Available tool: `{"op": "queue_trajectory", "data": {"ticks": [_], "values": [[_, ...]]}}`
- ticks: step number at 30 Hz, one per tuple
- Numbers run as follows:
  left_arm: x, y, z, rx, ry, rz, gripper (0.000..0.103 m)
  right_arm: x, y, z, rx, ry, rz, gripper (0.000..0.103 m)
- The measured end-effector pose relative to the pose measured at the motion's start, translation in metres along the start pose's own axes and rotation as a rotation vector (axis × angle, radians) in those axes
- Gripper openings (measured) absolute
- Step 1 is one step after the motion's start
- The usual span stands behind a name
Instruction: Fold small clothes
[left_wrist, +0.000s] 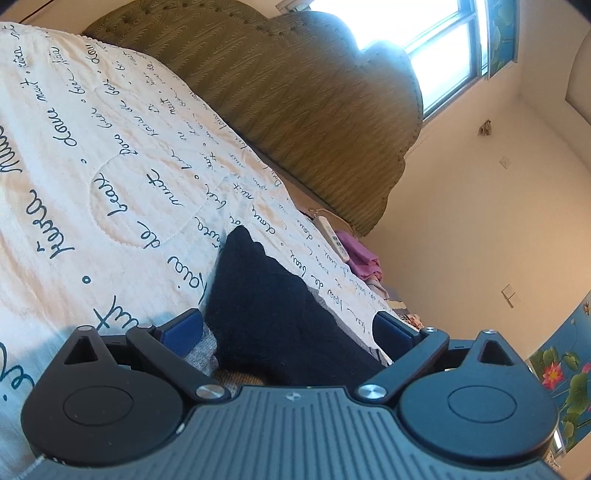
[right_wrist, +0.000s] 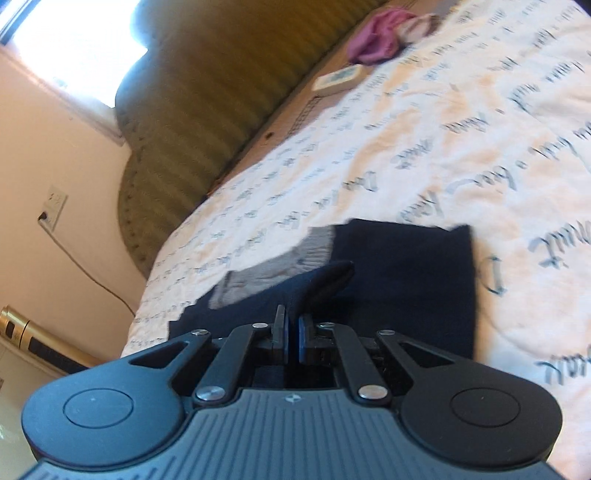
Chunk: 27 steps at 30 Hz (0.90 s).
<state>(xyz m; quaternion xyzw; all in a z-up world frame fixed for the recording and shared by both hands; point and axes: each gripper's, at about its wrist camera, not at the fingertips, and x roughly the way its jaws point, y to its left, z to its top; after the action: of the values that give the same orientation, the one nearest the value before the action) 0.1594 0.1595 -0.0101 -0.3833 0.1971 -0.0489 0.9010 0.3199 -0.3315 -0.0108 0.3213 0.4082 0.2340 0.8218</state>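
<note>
A small dark navy garment (left_wrist: 273, 310) with a grey waistband (left_wrist: 201, 350) lies on the white bedspread (left_wrist: 110, 184) printed with blue script. My left gripper (left_wrist: 288, 328) is open, its blue pads on either side of the garment, just above it. In the right wrist view the same navy garment (right_wrist: 406, 280) lies partly folded, grey band (right_wrist: 280, 266) showing. My right gripper (right_wrist: 291, 328) is shut on a raised fold of the navy cloth (right_wrist: 325, 280).
An olive padded headboard (left_wrist: 295, 110) runs along the bed's far side. A white remote (left_wrist: 334, 238) and pink cloth (left_wrist: 360, 254) lie at the bed edge; they also show in the right wrist view, remote (right_wrist: 338, 77), pink cloth (right_wrist: 376, 40). Wall, window and sockets lie beyond.
</note>
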Motion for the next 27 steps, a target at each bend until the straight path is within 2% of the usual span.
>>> {"op": "queue_trajectory", "data": {"ticks": [5, 10, 13, 19, 21, 23, 25, 27], "values": [[0.002, -0.001, 0.0, 0.011, 0.006, 0.015, 0.098, 0.008, -0.009, -0.007, 0.007, 0.03, -0.027, 0.004], [0.004, 0.001, -0.001, 0.001, 0.012, 0.039, 0.098, -0.007, -0.014, -0.004, 0.022, 0.0, 0.01, 0.004], [0.006, 0.002, -0.001, 0.0, 0.02, 0.045, 0.099, -0.006, -0.023, -0.004, 0.03, 0.021, -0.04, 0.004], [0.008, 0.001, -0.002, 0.012, 0.028, 0.063, 0.099, 0.002, -0.026, -0.013, 0.025, 0.032, -0.046, 0.006], [0.009, -0.002, -0.001, 0.022, 0.035, 0.099, 0.099, -0.003, -0.028, -0.012, 0.041, 0.015, -0.047, 0.007], [0.014, -0.013, 0.003, 0.073, 0.064, 0.157, 0.099, -0.017, -0.027, -0.008, 0.058, -0.062, -0.08, 0.009], [0.02, -0.027, 0.01, 0.137, 0.063, 0.242, 0.099, -0.032, -0.019, -0.005, 0.016, -0.152, -0.111, 0.011], [0.034, -0.039, 0.019, 0.178, 0.078, 0.289, 0.099, -0.033, -0.01, 0.003, -0.044, -0.149, -0.123, 0.011]]}}
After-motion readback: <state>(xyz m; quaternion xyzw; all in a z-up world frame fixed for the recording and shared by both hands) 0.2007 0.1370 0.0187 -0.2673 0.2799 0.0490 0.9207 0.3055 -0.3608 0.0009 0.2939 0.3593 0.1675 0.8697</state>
